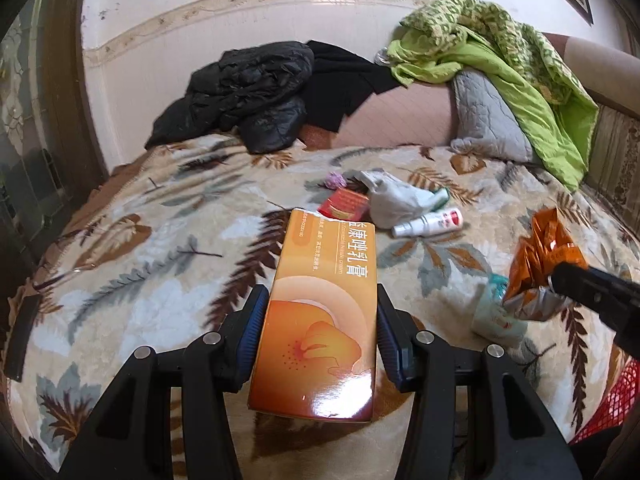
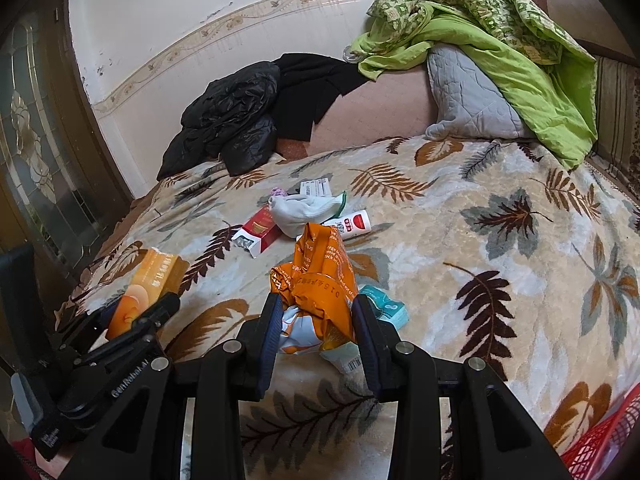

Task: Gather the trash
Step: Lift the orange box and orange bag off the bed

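Fingers (image 1: 256,320) of the left gripper (image 1: 318,334) are pinching one orange carton (image 1: 320,312) by its long sides, while the right gripper (image 2: 314,332) is squeezing one crumpled orange foil wrapper (image 2: 320,276) between its blue pads.

The carton is glossy, printed with Chinese lettering and a drawing of a bent joint, and its far end is torn open. Its long axis is running away from the left wrist camera, tilting slightly left, toward the red cigarette pack (image 1: 344,204). The wrapper is standing up out of the fingers — silver inside, orange outside, white print on it.

Lying on the leaf-patterned blanket (image 2: 480,240) of the bed, just around the cigarette pack, are one white spray bottle (image 2: 354,222) with a red label, one white wadded bag (image 2: 304,212), one small purple scrap (image 2: 277,192) and one printed white box (image 2: 316,188). Nearer, one teal-and-white packet (image 2: 384,308) is lying under the wrapper. Two black garments (image 1: 248,92) are heaped behind the pack, against the wall, beside one grey pillow (image 1: 484,116) under a green quilt (image 1: 520,60). A red mesh basket (image 2: 600,444) is showing at the right edge.
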`<control>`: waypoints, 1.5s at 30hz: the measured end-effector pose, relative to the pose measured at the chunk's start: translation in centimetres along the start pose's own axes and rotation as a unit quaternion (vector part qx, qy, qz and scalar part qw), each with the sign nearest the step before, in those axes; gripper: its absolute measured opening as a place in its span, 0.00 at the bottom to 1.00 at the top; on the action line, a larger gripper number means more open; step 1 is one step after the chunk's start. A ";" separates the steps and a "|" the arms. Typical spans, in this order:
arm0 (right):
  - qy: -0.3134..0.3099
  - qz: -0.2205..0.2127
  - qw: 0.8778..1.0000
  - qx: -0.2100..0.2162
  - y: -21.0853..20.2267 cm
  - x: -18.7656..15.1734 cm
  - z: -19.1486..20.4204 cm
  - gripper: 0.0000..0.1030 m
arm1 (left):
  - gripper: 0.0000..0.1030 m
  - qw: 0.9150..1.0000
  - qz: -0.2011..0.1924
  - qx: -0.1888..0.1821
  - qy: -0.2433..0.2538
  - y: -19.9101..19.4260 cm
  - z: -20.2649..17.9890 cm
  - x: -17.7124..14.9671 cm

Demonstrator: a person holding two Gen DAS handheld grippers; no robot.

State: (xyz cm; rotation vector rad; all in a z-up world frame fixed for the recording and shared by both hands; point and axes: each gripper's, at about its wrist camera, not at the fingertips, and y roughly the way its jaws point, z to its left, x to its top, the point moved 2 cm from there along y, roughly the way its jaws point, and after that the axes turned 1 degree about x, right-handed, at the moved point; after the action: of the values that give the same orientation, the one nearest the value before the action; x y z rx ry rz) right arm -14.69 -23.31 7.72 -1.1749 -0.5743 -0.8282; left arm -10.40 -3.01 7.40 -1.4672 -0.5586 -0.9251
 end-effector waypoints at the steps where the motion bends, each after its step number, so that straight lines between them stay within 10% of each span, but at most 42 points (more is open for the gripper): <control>1: -0.002 0.000 1.000 0.001 0.0 0.0 0.1 0.38 | 0.49 1.000 -0.004 0.004 -0.002 -0.2 0.3 0.2; 17: 0.001 -0.004 1.000 0.012 0.3 0.1 0.6 0.38 | 0.49 0.997 -0.019 0.070 -0.024 -1.3 5.0 2.0; 45: 0.000 -0.005 1.000 0.016 0.5 -0.1 1.0 0.38 | 0.49 0.997 -0.022 0.074 -0.023 -2.3 5.8 2.0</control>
State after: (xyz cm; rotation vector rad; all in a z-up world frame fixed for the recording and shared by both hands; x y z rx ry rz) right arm -14.30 -22.24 7.71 -1.1442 -0.5920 -0.8243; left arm -9.87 2.57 10.72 -1.3498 -0.6807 -0.8672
